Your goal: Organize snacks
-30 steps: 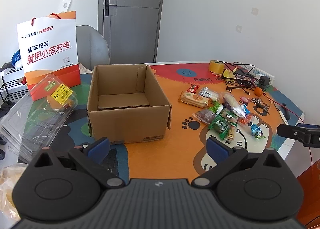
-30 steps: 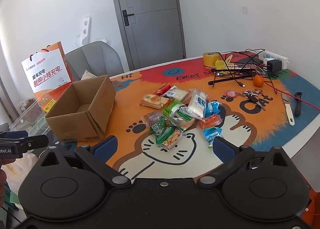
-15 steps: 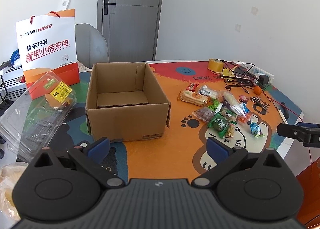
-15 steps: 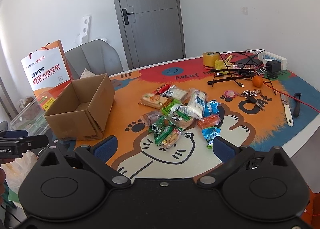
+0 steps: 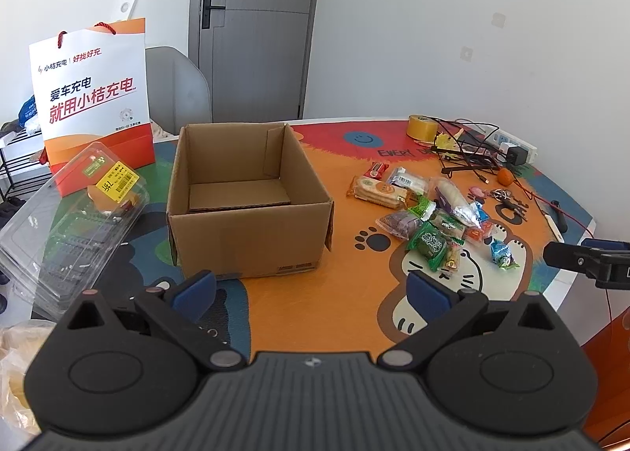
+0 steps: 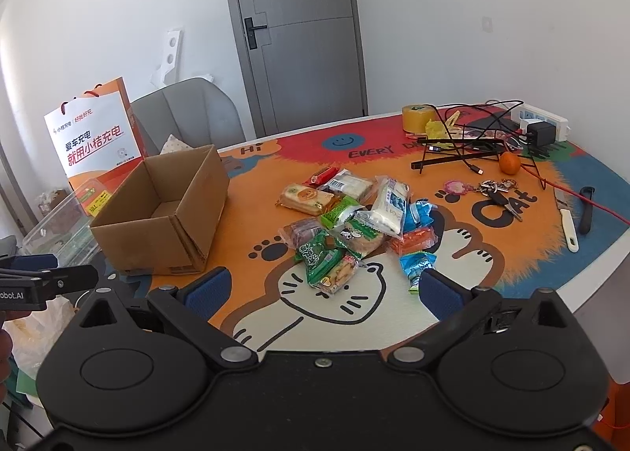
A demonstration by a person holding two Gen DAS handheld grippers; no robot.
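Note:
An empty brown cardboard box (image 5: 244,191) (image 6: 165,214) stands open on the cartoon-cat table mat. To its right lies a pile of wrapped snacks (image 5: 429,214) (image 6: 354,222): a cracker pack (image 6: 305,198), a green packet (image 6: 319,256), a white bar (image 6: 390,205), blue candies (image 6: 417,266). My left gripper (image 5: 311,287) hovers open in front of the box, nothing between its blue pads. My right gripper (image 6: 323,287) is open too, just short of the snack pile and empty.
A clear plastic clamshell (image 5: 67,222) and an orange-white paper bag (image 5: 92,96) sit left of the box. Tape roll (image 6: 417,118), cables, a power strip (image 6: 543,124), an orange (image 6: 510,162), keys (image 6: 496,191) and a knife (image 6: 567,220) crowd the far right. A grey chair (image 6: 185,116) stands behind.
Both views have pulled back very slightly from the table; box and snacks look a little farther. Nothing was gripped or moved.

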